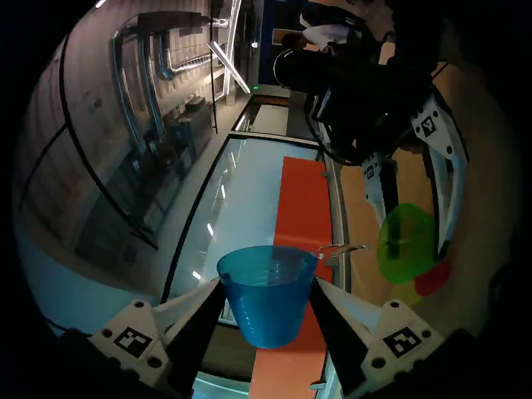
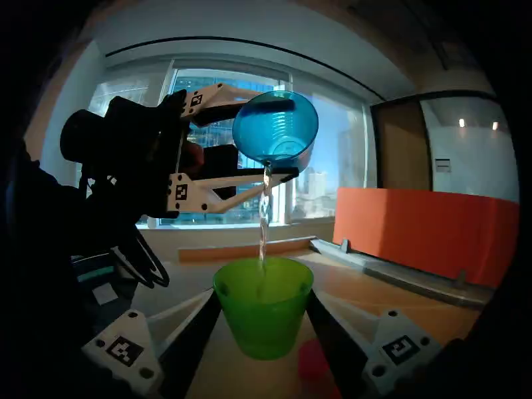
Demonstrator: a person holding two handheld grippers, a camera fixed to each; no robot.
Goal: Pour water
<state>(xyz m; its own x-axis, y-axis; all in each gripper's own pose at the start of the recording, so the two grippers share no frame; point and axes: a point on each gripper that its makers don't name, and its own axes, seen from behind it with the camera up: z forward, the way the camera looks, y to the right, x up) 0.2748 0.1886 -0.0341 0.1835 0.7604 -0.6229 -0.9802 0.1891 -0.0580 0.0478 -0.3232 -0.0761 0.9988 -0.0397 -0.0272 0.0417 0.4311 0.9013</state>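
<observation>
A blue translucent cup (image 1: pixel 267 296) is clamped between my left gripper's (image 1: pixel 266 306) fingers and tipped over sideways. From the right gripper view that same blue cup (image 2: pixel 275 129) hangs high in the left gripper (image 2: pixel 269 136), and a thin stream of water (image 2: pixel 263 226) falls from its rim. The stream lands in a green cup (image 2: pixel 264 314), upright and held by my right gripper (image 2: pixel 264 319), just above the wooden table (image 2: pixel 346 286). In the left gripper view the green cup (image 1: pixel 405 243) sits between the right gripper's fingers (image 1: pixel 382 189).
A red object (image 2: pixel 311 359) lies on the table just under the green cup, seen too as a red object (image 1: pixel 432 279) in the left gripper view. An orange partition (image 2: pixel 432 226) stands at the right. Large windows (image 2: pixel 219 133) lie behind.
</observation>
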